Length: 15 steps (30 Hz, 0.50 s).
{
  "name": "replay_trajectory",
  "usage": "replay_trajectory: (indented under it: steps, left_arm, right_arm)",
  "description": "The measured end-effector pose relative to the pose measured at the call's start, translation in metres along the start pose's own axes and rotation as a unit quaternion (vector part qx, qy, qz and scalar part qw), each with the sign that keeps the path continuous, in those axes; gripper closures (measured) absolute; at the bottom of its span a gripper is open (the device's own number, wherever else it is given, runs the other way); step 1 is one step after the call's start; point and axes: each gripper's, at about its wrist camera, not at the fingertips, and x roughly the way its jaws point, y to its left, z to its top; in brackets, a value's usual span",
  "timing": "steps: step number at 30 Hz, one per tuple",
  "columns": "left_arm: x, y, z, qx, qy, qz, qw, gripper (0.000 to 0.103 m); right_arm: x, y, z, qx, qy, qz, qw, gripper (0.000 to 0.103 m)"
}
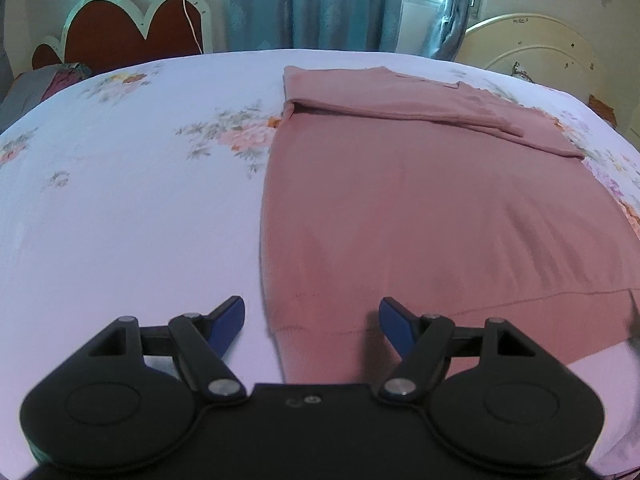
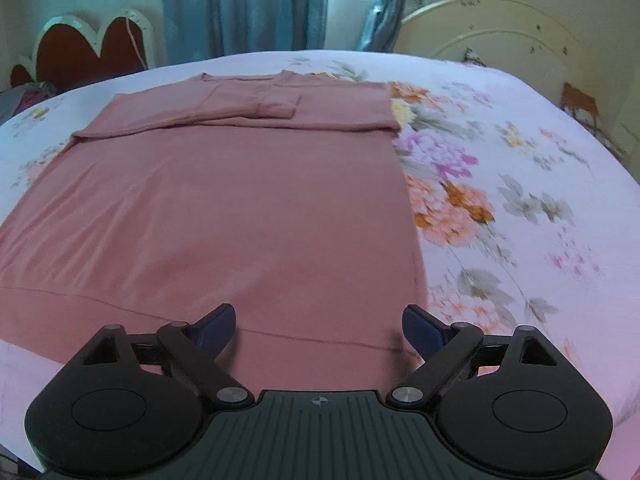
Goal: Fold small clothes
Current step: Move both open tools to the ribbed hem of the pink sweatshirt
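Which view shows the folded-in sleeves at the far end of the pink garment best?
The right wrist view: the folded sleeves lie near centre, cuff and layered edges both clear. The left wrist view shows the same sleeves off to the right, more stretched by the fisheye.

One pink garment [image 2: 224, 208], one floral bedsheet [image 2: 520, 184], two hand-held grippers: left [image 1: 312, 314], right [image 2: 319, 322].
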Motion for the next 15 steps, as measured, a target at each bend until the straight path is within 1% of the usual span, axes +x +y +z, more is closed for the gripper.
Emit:
replay_trajectory:
  steps: [5,9,10,11,12,15]
  left_arm:
    - [0.002,0.005,-0.01,-0.014,0.009,-0.009,0.9998,0.035]
    - [0.001,0.01,-0.015,-0.031,0.011,-0.022,0.9992,0.037]
    - [0.001,0.011,-0.016,-0.036,0.012,-0.025,0.999,0.037]
    - [0.0,0.013,-0.017,-0.042,0.014,-0.03,0.9986,0.037]
    - [-0.001,0.014,-0.019,-0.046,0.015,-0.035,0.9982,0.038]
    - [-0.002,0.014,-0.022,-0.051,0.019,-0.047,0.9974,0.038]
  right_arm:
    - [0.002,-0.011,-0.007,0.016,-0.002,-0.021,1.0,0.014]
    - [0.008,-0.019,-0.013,0.027,0.01,-0.026,0.999,0.014]
    - [0.009,-0.02,-0.015,0.032,0.013,-0.022,0.999,0.016]
    - [0.01,-0.022,-0.017,0.039,0.017,-0.015,0.999,0.03]
    - [0.01,-0.023,-0.018,0.048,0.02,-0.011,0.999,0.035]
    - [0.007,-0.022,-0.021,0.053,0.017,-0.01,0.998,0.039]
